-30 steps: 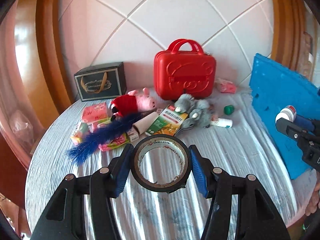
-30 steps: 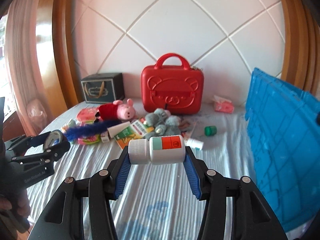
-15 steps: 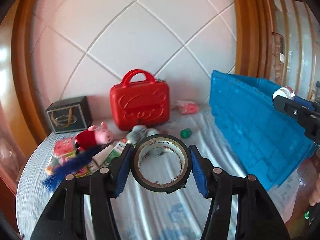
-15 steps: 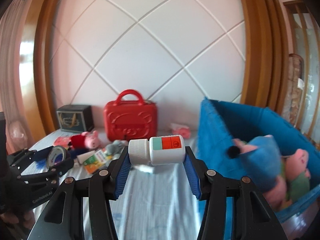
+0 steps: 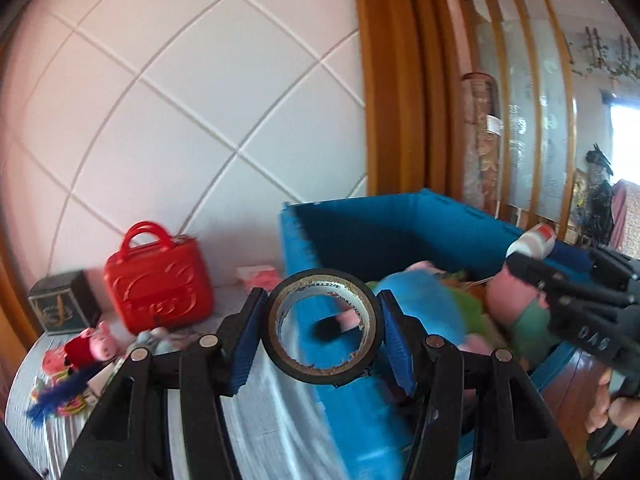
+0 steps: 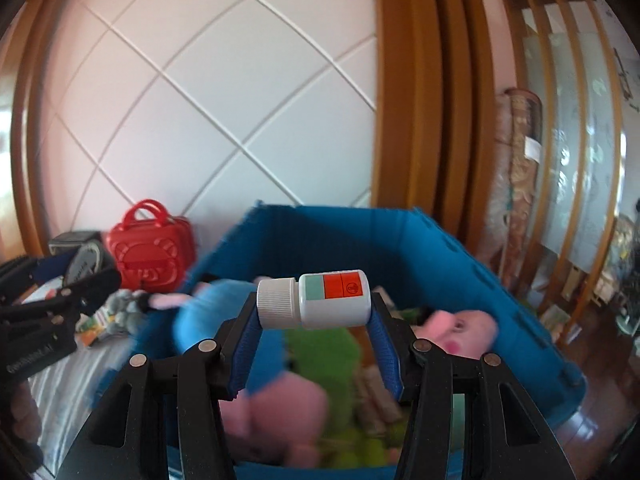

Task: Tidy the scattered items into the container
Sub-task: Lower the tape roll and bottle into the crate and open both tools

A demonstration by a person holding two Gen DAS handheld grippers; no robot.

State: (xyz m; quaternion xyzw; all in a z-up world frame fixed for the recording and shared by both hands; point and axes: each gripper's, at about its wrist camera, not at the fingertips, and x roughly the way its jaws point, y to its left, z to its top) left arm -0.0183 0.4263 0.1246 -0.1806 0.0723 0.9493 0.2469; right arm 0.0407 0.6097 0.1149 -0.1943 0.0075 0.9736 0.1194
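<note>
My left gripper is shut on a black tape roll and holds it above the near left wall of the blue crate. My right gripper is shut on a white pill bottle with a green and orange label, held sideways over the blue crate. The crate holds plush toys: a blue one, pink ones and green fabric. The right gripper also shows in the left wrist view, over the crate's far side.
On the striped table to the left lie a red toy suitcase, a dark gift box, a pig plush, a grey plush, a blue feather and small packets. A wooden frame and glass screen stand behind the crate.
Both grippers have swung right from the table toward the blue crate, each keeping its item. The right one is now over the crate's inside, the left at its wall.
</note>
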